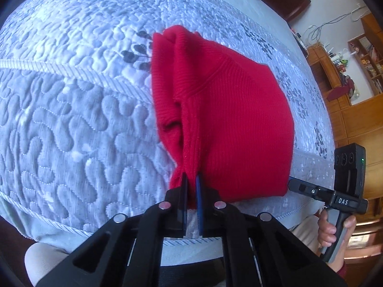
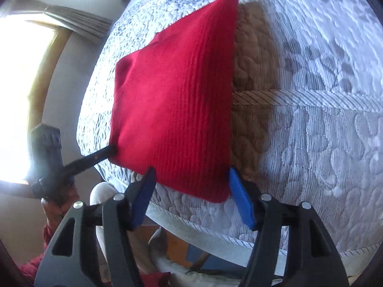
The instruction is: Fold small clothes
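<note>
Pinching a bunched fold at the near edge of the red knit garment, the left gripper has its jaws nearly together on the cloth. The right gripper stands with jaws wide, straddling the garment's near corner, its blue pads clear of the fabric. Beyond them the garment lies folded on the quilted grey bedspread, near the bed's edge.
</note>
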Demonstrator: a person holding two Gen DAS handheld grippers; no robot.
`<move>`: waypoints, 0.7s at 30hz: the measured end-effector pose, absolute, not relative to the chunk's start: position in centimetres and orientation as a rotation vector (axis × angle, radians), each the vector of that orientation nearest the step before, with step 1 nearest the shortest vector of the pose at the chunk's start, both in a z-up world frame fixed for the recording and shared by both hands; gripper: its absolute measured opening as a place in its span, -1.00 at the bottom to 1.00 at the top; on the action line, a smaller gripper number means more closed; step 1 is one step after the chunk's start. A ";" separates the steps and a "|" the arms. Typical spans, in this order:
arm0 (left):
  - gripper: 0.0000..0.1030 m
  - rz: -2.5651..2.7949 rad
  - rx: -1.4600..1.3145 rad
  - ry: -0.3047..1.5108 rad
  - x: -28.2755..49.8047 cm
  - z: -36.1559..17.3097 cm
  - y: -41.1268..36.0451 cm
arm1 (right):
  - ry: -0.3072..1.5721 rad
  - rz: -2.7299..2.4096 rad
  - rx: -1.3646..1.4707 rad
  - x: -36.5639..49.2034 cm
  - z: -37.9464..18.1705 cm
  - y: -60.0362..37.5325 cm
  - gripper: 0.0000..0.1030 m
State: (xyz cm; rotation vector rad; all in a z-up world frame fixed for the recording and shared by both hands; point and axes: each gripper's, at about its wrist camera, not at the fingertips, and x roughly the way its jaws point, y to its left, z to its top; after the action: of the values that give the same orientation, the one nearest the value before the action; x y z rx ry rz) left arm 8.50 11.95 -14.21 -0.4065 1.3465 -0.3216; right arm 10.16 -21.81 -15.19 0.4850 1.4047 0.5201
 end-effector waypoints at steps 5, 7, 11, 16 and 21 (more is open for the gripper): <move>-0.86 -0.345 -0.383 1.345 8.3 -14.4 10.9 | 1.468 0.536 0.496 10.5 -16.8 -20.9 0.03; -0.71 -0.348 -0.381 1.348 8.4 -14.3 10.3 | 1.472 0.526 0.484 10.5 -17.0 -20.7 -0.14; -0.36 -0.346 -0.411 1.379 9.2 -14.5 9.4 | 1.471 0.544 0.490 10.9 -16.5 -20.2 -0.60; -0.75 -0.298 -0.323 1.395 9.8 -14.6 8.4 | 1.420 0.589 0.478 10.8 -13.8 -20.2 -0.68; -0.89 -0.298 -0.324 1.365 9.1 -14.5 9.3 | 1.379 0.619 0.470 10.4 -12.2 -20.6 -0.70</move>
State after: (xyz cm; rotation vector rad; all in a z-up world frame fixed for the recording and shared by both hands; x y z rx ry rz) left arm 9.12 9.34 -14.46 -0.3243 1.3647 -0.2978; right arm 10.39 -20.65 -12.17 0.4702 1.3789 0.6190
